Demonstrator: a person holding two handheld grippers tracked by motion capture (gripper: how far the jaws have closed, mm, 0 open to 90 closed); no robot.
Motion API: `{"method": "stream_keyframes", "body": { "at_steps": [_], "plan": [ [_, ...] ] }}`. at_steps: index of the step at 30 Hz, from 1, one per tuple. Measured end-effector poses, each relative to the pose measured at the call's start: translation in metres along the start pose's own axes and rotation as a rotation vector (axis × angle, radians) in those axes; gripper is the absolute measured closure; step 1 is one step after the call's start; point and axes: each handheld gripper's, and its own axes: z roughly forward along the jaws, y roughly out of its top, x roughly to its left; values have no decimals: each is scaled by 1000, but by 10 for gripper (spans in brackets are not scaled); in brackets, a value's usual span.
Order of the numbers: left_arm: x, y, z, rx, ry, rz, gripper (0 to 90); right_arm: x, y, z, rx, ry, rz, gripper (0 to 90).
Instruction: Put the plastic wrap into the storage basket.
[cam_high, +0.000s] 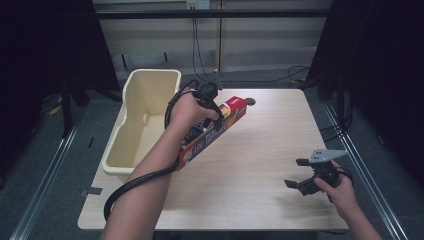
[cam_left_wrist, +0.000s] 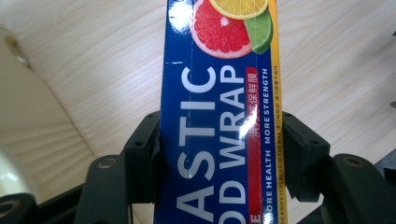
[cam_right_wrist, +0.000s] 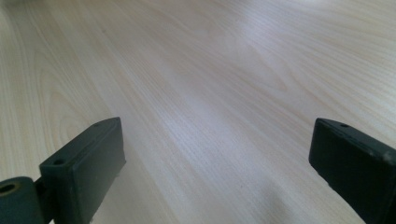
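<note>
We read on the blue wrap box (cam_left_wrist: 219, 140) "ASTIC", "WRAP", "MORE HEALTH MORE STRENGTH", red strip of Chinese characters

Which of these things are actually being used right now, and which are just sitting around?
In use:
- plastic wrap box, gripped across its width by the left gripper
- cream bin right beside it, probably where the box is headed

Lying about:
- right gripper, fingers apart and holding nothing, over bare table
- small dark object near the far edge
</note>
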Motion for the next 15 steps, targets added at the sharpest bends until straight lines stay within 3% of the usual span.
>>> {"method": "stream_keyframes", "body": {
  "at_steps": [15],
  "plan": [
    [16, -5, -33, 1, 21, -65, 406, 2, 1, -1, -1, 2, -13, 33]
  ]
}}
